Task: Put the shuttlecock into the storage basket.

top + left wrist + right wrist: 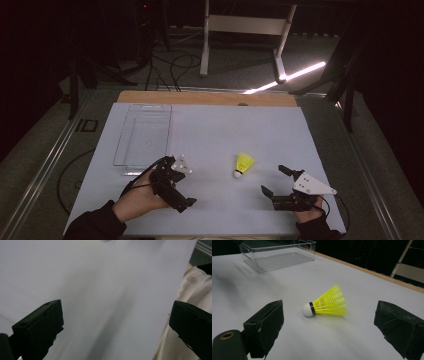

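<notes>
**Shuttlecock on the mat, both grippers open**

A yellow shuttlecock (244,165) lies on its side on the pale mat (225,130) that covers the table. In the high view its white cork points toward the near edge, and the yellow skirt points away. Nothing touches it.

The right gripper (274,180) is near the shuttlecock, to its right and a little closer to the person. Its jaws stand wide apart and hold nothing. In the right gripper view the shuttlecock (327,303) is seen between the two jaws but farther along the mat, not between the pads. Its cork is turned to the left jaw in that view.

The left gripper (177,182) is on the left part of the mat, well apart from the shuttlecock. Its jaws are also spread open and empty. In the left gripper view there is bare mat (100,290) between them.

A clear tray (142,135) stands on the far left part of the mat, just beyond the left gripper. In the right gripper view the tray (278,257) is behind the shuttlecock, well apart from it.
</notes>
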Demonstrator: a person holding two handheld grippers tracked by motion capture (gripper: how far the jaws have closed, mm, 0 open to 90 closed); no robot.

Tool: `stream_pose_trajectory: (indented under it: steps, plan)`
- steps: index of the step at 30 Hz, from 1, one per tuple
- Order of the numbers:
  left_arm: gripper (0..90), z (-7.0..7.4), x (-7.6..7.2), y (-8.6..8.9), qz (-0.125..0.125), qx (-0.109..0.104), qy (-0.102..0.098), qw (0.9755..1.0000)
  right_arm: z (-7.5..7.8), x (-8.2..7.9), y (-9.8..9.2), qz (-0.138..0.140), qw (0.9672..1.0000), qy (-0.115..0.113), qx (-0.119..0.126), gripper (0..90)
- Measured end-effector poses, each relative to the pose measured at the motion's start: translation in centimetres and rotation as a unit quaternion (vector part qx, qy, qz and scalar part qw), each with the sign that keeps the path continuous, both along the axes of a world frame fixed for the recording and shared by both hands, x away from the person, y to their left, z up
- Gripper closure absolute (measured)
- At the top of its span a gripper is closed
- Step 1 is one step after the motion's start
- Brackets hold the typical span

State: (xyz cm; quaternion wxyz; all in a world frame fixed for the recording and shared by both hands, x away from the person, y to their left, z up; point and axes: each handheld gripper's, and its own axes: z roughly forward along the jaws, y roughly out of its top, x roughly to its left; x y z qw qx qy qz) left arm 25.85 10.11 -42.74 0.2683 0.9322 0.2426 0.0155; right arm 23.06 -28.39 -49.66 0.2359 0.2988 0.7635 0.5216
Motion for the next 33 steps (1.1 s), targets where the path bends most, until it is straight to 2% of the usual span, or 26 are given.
stream_pose_trajectory:
  steps: [4, 5, 10, 13, 17, 26, 29, 33]
  plan:
    - [0.0, 0.0, 0.3, -0.8, -0.005, 0.005, 0.006, 1.0000, 0.0, 0.0, 0.0, 0.000, 1.0000, 0.001, -0.001, 9.2]
    - [0.0, -0.1, 0.5, -1.2, -0.013, 0.011, 0.011, 0.9998, 0.0, 0.0, 0.0, 0.001, 1.0000, 0.002, -0.001, 9.2]
    - [0.0, -0.2, 1.1, -2.4, -0.021, 0.025, 0.018, 0.9993, 0.0, 0.0, 0.1, 0.000, 1.0000, 0.002, -0.001, 9.2]
    - [0.0, -0.1, 1.4, -3.2, -0.031, 0.026, 0.015, 0.9991, 0.1, -0.1, 0.1, 0.000, 1.0000, 0.002, -0.001, 9.2]
    - [0.0, 0.2, 1.9, -4.4, -0.032, 0.006, 0.016, 0.9993, 0.2, -0.1, 0.1, -0.002, 1.0000, 0.006, -0.002, 9.2]
    - [0.1, 0.4, 2.7, -6.7, -0.021, -0.008, 0.017, 0.9996, 0.1, -0.1, -0.2, -0.006, 1.0000, -0.004, -0.002, 9.2]
    - [0.1, 0.4, 2.9, -7.8, -0.016, -0.008, 0.010, 0.9998, 0.2, -0.1, -0.3, -0.007, 0.9999, -0.008, 0.000, 9.2]
    - [0.2, 0.5, 3.5, -9.0, 0.003, -0.014, -0.004, 0.9999, 0.2, -0.1, -0.3, -0.009, 0.9999, -0.008, 0.000, 9.2]
